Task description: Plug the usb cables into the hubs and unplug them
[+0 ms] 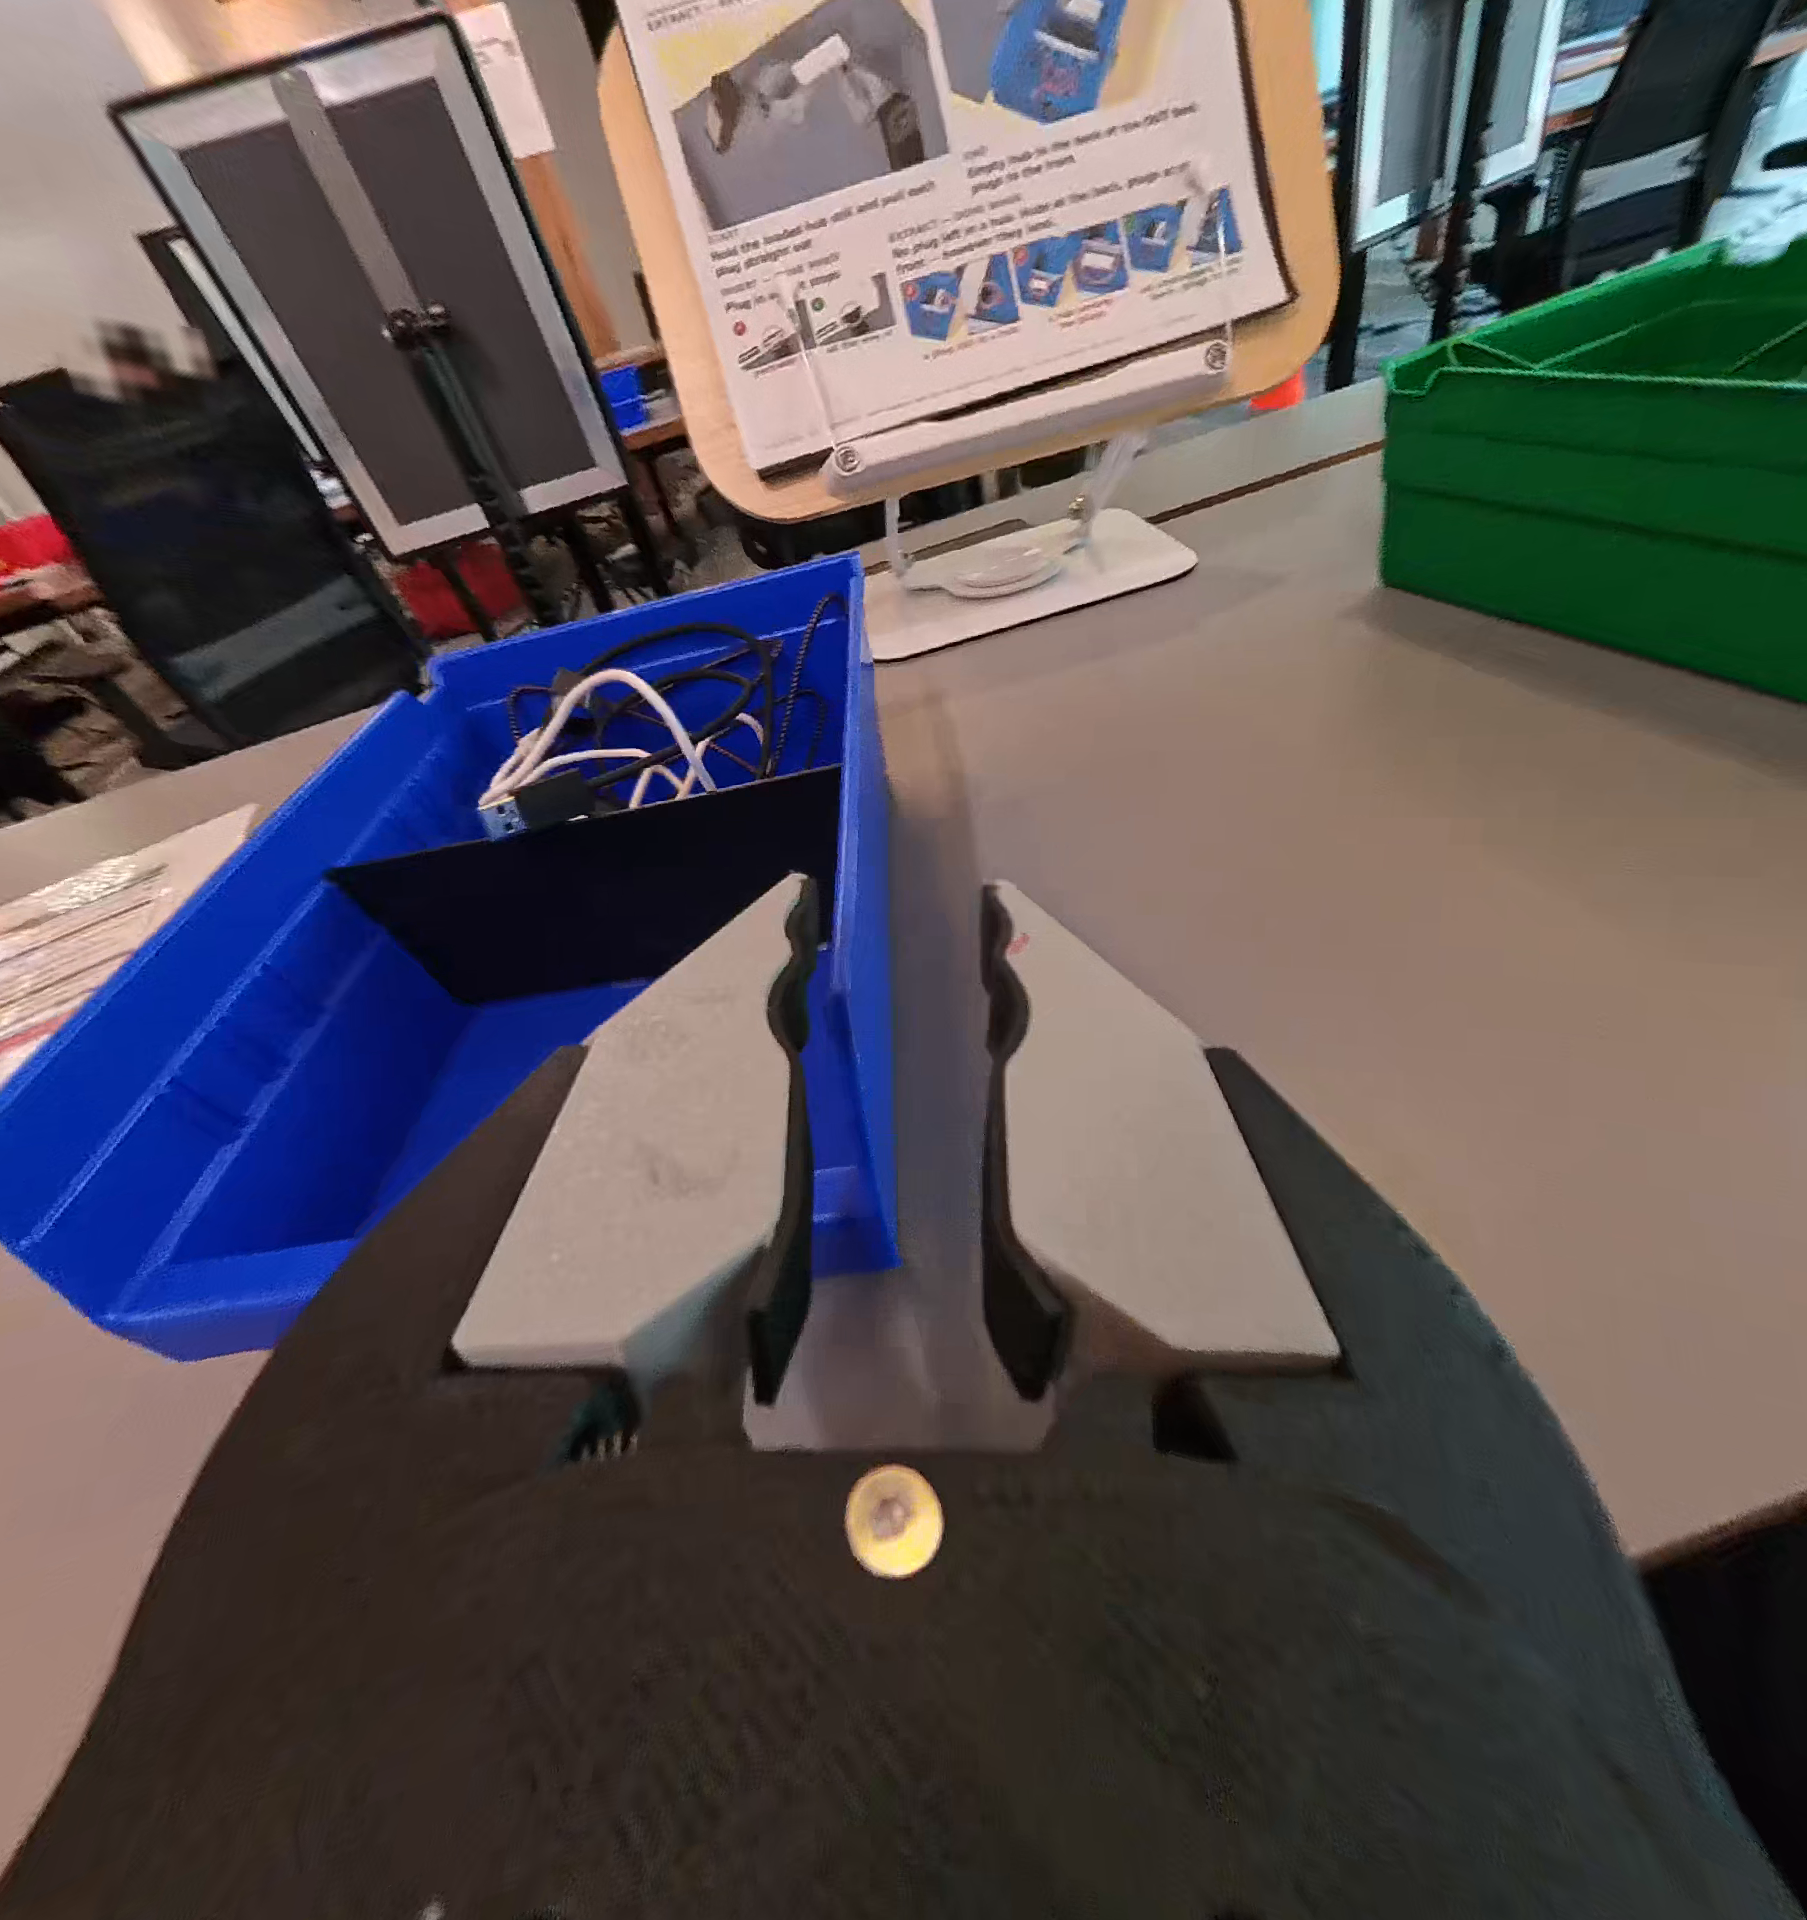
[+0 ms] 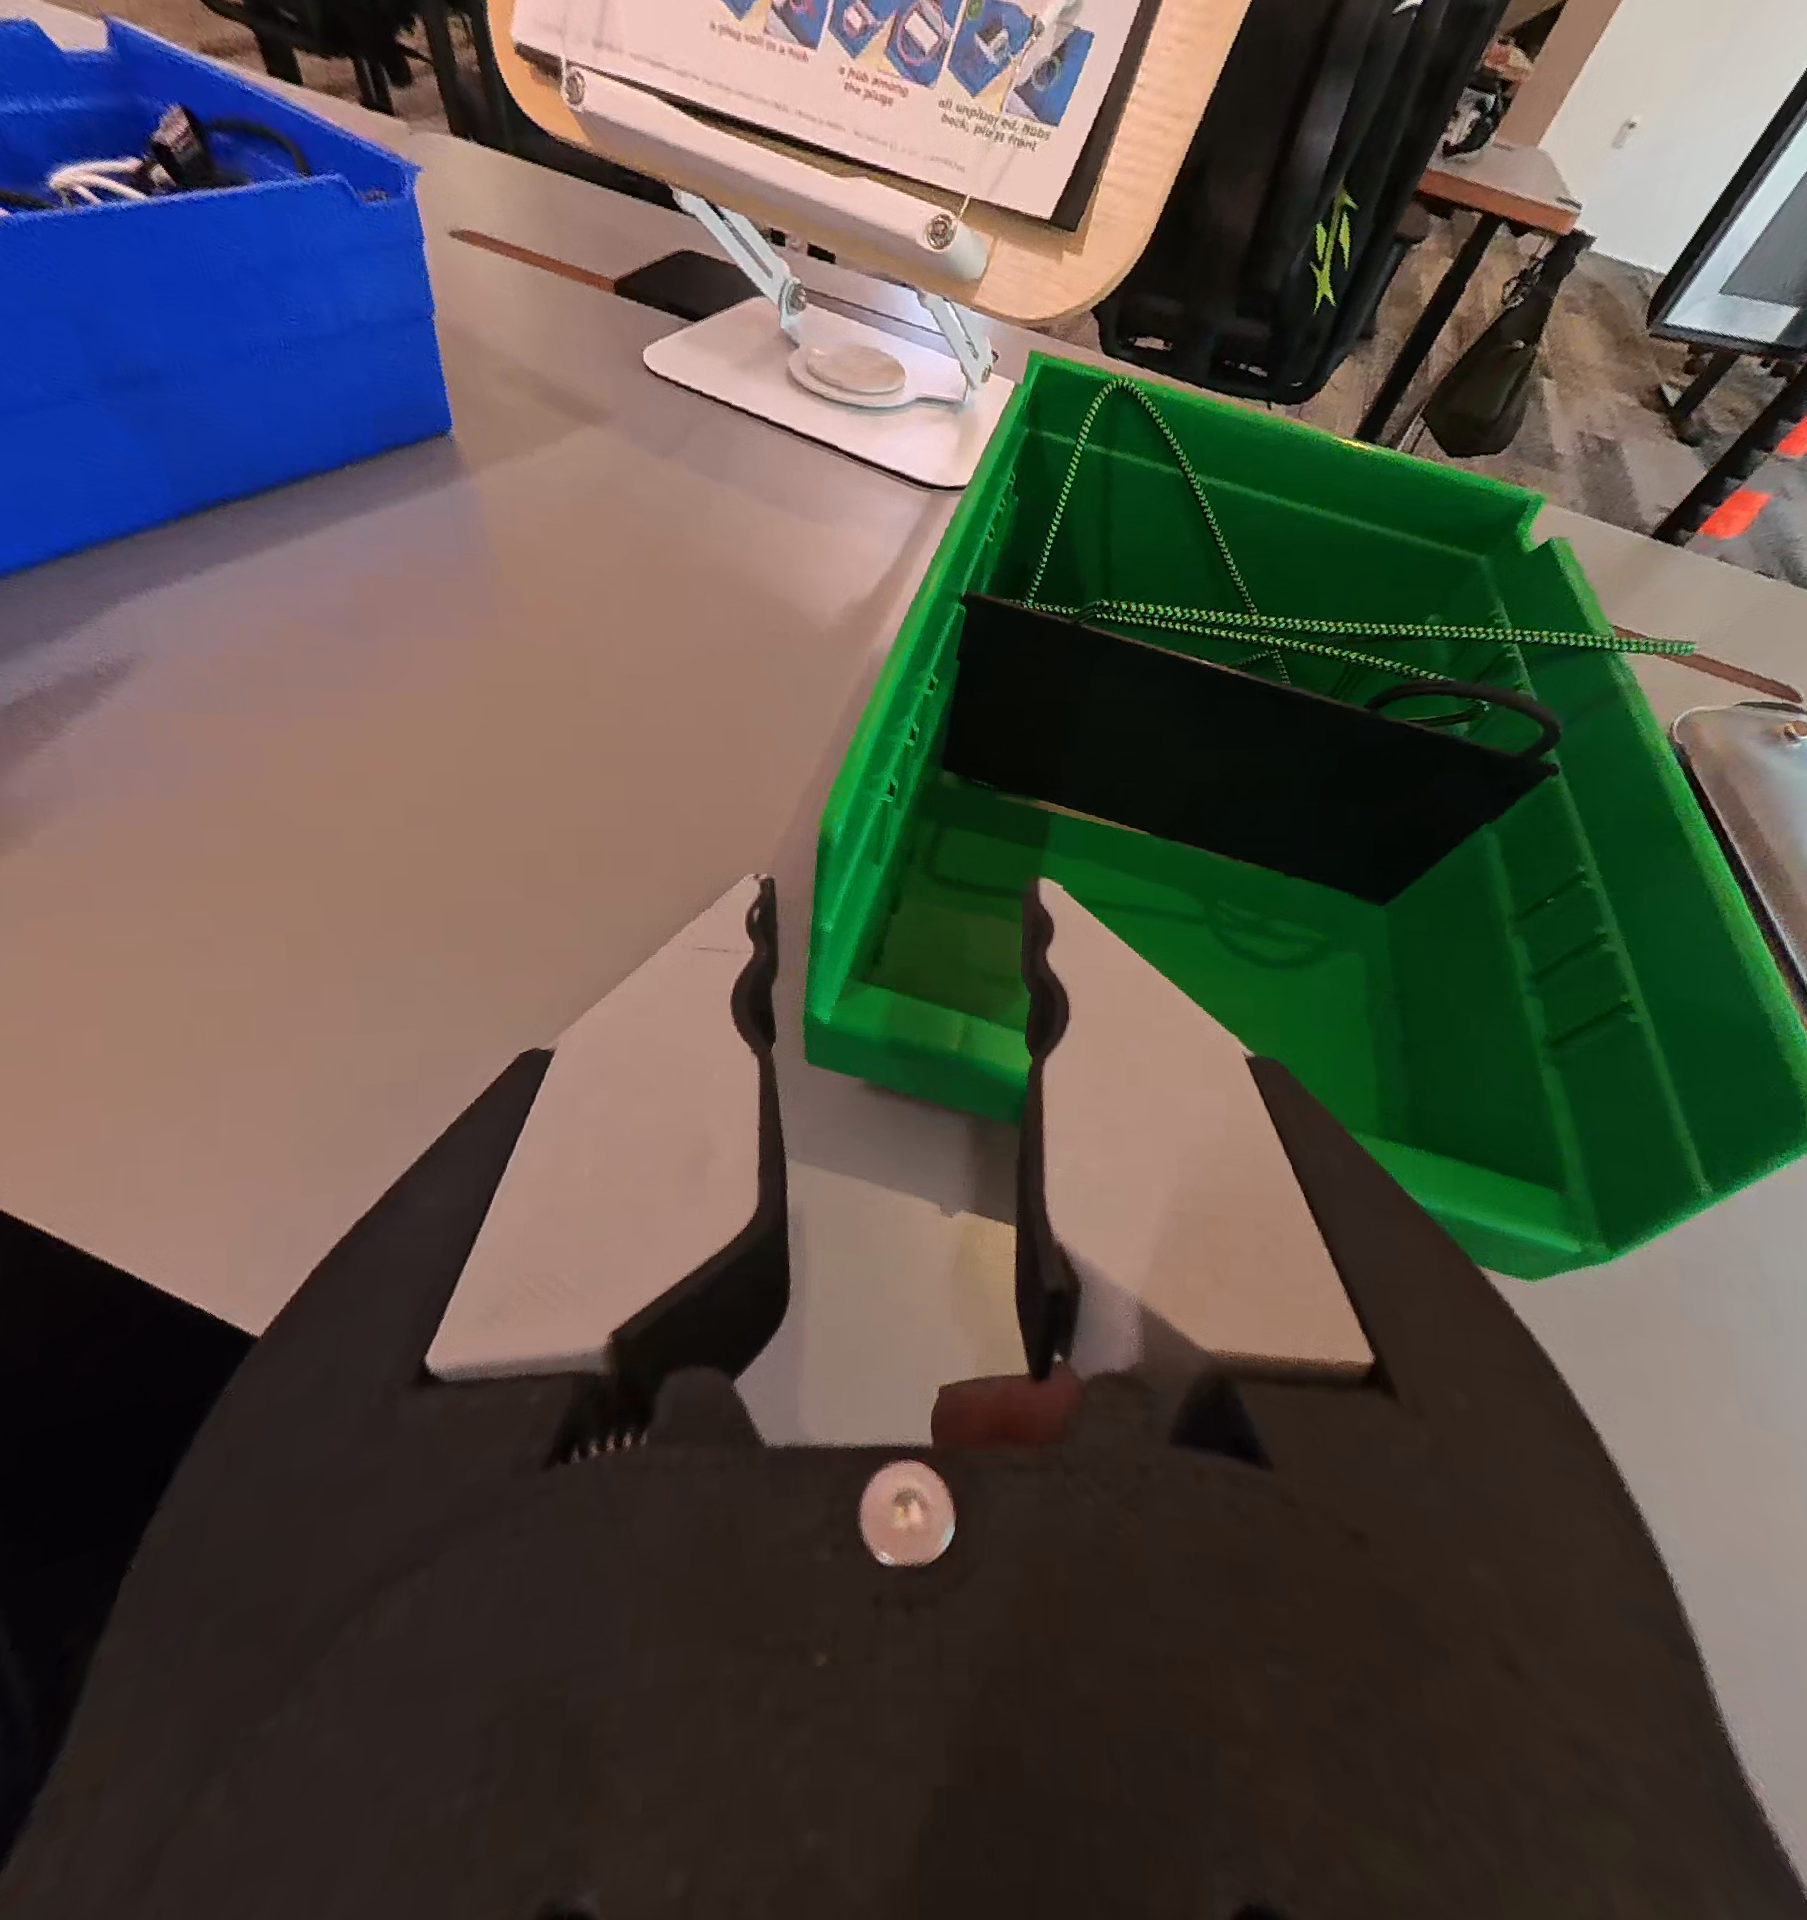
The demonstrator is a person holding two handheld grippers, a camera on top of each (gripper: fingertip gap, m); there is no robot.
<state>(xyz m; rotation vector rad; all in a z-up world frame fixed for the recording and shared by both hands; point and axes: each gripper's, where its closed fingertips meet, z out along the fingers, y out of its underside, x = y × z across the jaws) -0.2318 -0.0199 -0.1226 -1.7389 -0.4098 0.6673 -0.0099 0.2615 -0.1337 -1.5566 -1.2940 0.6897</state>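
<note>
Now both tongs hover parted and empty, left tongs [image 1: 894, 894] beside the blue bin [image 1: 379, 1039] whose far compartment holds the usb cables [image 1: 618, 743], right tongs [image 2: 894, 894] at the green bin [image 2: 1294, 935], so a steady descent onto one plug looks wisest.

A grey matte tabletop [image 1: 1398, 883] fills the view. At twelve o'clock stands a rounded light-wood board carrying an illustrated instruction sheet [image 1: 966, 208] on a white hinged metal stand [image 2: 826, 384] (its base flat on the table). At nine o'clock, a stack of printed papers [image 1: 37, 956]. At three o'clock in the right wrist view, a shiny metal plate [image 2: 1782, 831] lies flat.
</note>
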